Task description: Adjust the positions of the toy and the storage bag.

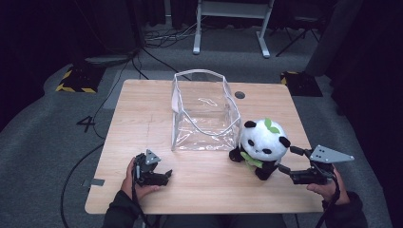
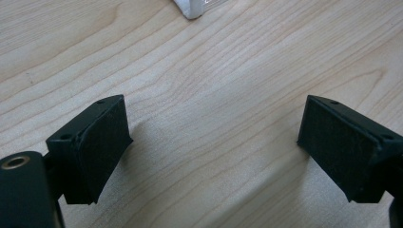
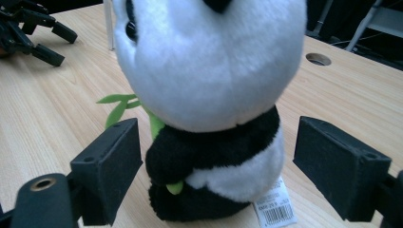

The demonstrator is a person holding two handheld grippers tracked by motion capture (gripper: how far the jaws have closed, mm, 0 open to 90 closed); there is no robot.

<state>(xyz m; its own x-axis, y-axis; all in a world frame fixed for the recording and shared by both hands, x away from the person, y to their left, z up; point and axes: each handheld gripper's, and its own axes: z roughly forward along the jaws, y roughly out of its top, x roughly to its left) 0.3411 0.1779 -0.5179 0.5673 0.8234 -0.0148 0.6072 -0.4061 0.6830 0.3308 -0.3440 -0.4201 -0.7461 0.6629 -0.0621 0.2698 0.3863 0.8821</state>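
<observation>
A wooden table (image 1: 142, 102) holds a clear plastic bag (image 1: 204, 111) standing open near its middle, and a toy panda (image 1: 263, 145) sits upright just right of the bag's near corner. The right gripper (image 1: 288, 160) lies at the panda's right side, its jaws wide apart with the toy's black body between them (neither pad seems to press the plush). The right gripper view brings up what the high view cannot: a barcode tag (image 3: 275, 206) at the panda's base, green leaves (image 3: 121, 107) at its side, and a round hole (image 3: 318, 59) in the tabletop beyond. The left gripper (image 1: 164, 175) rests near the left front of the table, jaws spread wide over bare wood, holding nothing; the left gripper view catches only a corner of the bag (image 2: 195, 7) at its far edge.
</observation>
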